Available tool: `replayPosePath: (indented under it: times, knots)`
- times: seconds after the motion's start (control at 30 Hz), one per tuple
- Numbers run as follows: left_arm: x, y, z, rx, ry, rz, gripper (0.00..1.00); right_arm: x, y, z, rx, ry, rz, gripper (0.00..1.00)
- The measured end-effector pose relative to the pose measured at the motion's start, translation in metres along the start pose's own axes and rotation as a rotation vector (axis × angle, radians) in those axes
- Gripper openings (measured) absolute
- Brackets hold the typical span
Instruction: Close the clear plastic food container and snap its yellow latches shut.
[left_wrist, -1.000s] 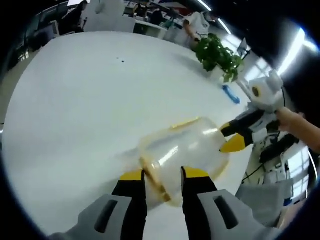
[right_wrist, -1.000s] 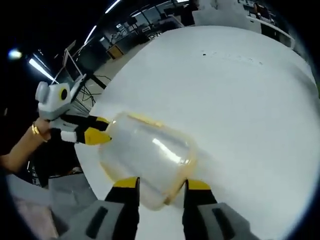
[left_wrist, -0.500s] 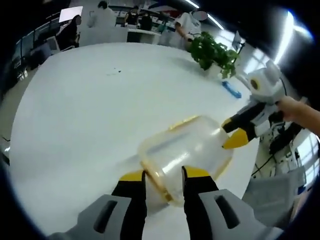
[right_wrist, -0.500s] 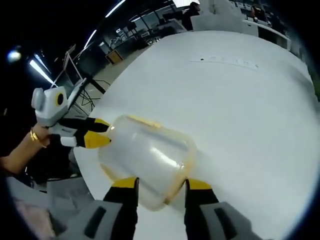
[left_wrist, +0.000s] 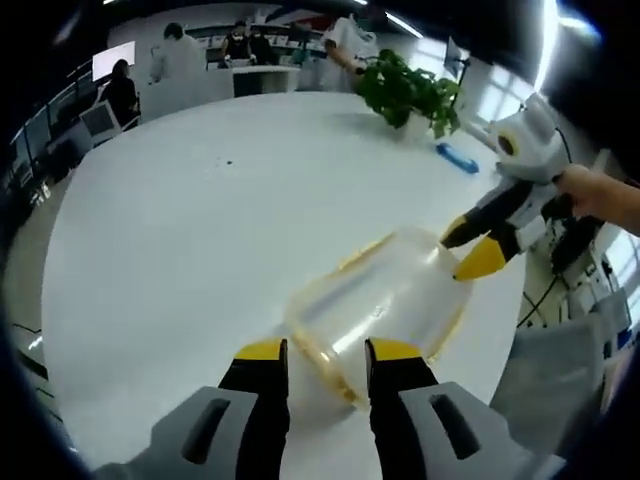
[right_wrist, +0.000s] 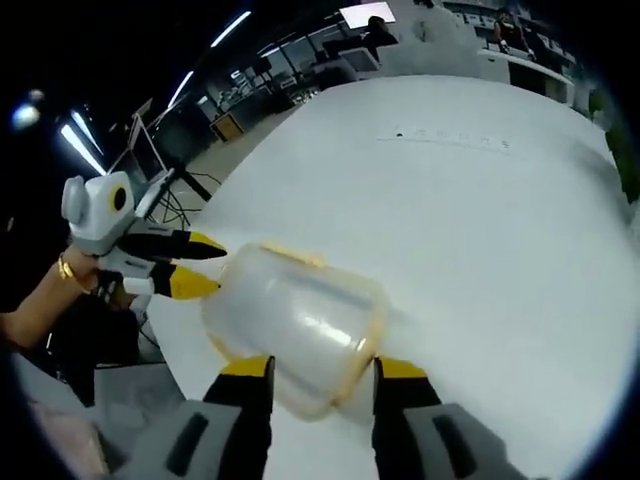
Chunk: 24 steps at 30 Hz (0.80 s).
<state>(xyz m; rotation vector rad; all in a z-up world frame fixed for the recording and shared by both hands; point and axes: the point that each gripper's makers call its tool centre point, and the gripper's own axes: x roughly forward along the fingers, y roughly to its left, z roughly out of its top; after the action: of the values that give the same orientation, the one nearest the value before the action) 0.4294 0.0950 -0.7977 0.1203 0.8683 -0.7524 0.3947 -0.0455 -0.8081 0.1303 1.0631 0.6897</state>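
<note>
Container (left_wrist: 380, 305) on table (left_wrist: 200, 220), one end between left gripper (left_wrist: 318, 352) fingertips, right gripper (left_wrist: 468, 248) at its far end

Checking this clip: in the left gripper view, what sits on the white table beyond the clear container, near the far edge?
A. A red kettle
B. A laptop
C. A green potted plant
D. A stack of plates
C: a green potted plant stands near the far edge of the white table, beyond the clear container, with a small blue object lying beside it.
</note>
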Motion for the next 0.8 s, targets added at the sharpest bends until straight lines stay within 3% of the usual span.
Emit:
replayPosePath:
  times: [0.37,0.47,0.57,0.8]
  knots:
    - [0.006,-0.021,-0.009,0.209,0.036,-0.012,0.30,0.001,0.001,0.010,-0.124,-0.008,-0.039,0.35]
    - [0.007,-0.027,-0.006,0.226,0.015,-0.020,0.30,0.002,0.001,0.012,-0.181,-0.008,-0.048,0.34]
    - [0.010,-0.035,0.003,0.209,-0.038,-0.053,0.24,0.004,0.009,0.018,-0.225,-0.025,-0.035,0.29]
    - [0.017,-0.043,-0.001,0.257,-0.027,-0.060,0.30,0.012,0.020,0.026,-0.279,-0.028,-0.011,0.30]
